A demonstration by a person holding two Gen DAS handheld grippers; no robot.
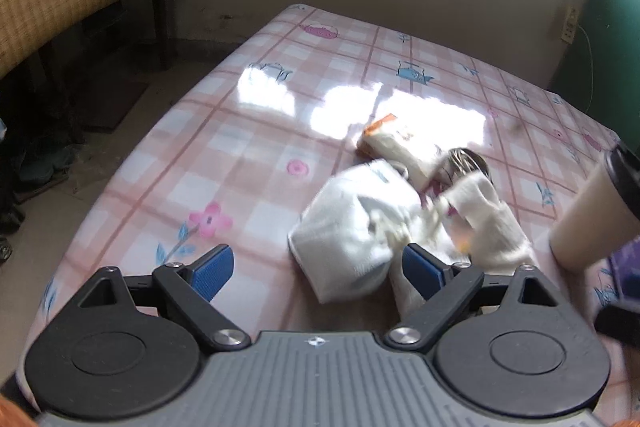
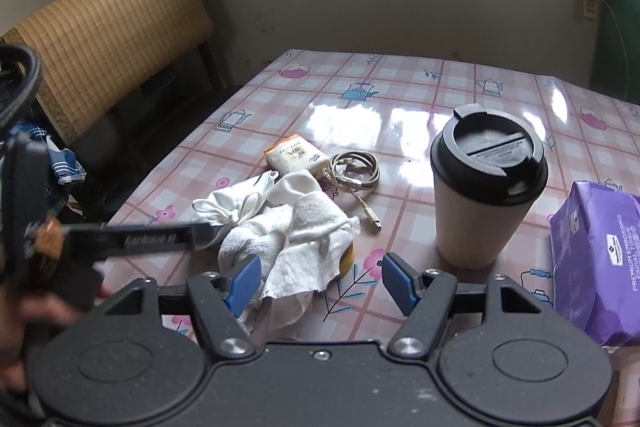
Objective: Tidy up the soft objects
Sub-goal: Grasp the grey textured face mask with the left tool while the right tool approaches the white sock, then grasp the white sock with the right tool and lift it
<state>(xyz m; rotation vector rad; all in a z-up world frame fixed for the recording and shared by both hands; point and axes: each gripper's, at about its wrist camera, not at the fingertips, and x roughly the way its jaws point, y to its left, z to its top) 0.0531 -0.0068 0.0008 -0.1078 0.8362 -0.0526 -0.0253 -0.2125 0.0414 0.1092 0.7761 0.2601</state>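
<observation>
Both claws are spread and pinch nothing: the left claw hovers over the near edge of the white cloths, one blue pad already against the heap; the right claw frames the same cloths on the counter, near its front edge. To start tidying well, I would lower one claw onto a single fold and close on that alone, clear of the cable, the small packet and the cup. Something yellow peeks from under the cloth, unidentifiable; the left view is blurred; the purple pack is cut off.
</observation>
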